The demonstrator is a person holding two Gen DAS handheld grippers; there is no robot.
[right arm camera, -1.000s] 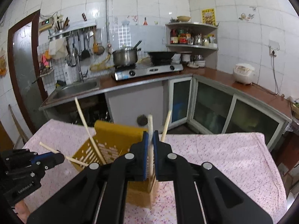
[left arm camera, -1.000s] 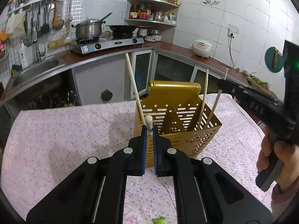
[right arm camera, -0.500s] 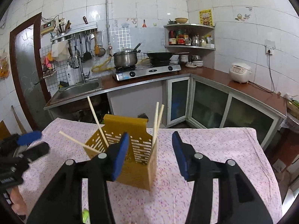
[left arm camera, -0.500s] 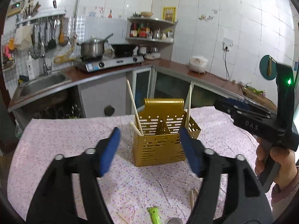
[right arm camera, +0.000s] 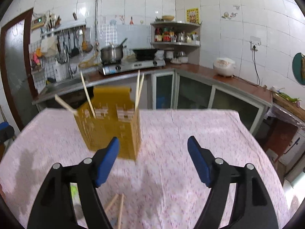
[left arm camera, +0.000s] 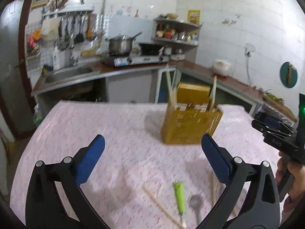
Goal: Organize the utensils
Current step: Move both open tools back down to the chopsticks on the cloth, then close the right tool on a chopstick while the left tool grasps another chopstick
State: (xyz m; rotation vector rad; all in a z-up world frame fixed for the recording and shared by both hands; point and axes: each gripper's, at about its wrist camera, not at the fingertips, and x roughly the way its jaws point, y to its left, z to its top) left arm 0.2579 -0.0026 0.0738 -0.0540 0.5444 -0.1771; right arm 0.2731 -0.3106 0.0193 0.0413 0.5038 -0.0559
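Gold utensil holder [left arm camera: 190, 122] stands far-centre on the surface [left arm camera: 124, 133] w/ chopsticks [right arm camera: 138, 89] upright inside. Nearer lie loose chopsticks [left arm camera: 162, 204], a green-handled utensil [left arm camera: 179, 196] and a spoon [left arm camera: 195, 204]. Left tool [left arm camera: 152, 158] and right tool [right arm camera: 153, 156]: jaws apart and opening, nothing between. Pink floral cloth on the surface; tiled kitchen w/ stove [right arm camera: 131, 65] behind.

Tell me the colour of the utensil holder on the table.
The utensil holder is golden yellow with slotted walls, clearest in the right wrist view.
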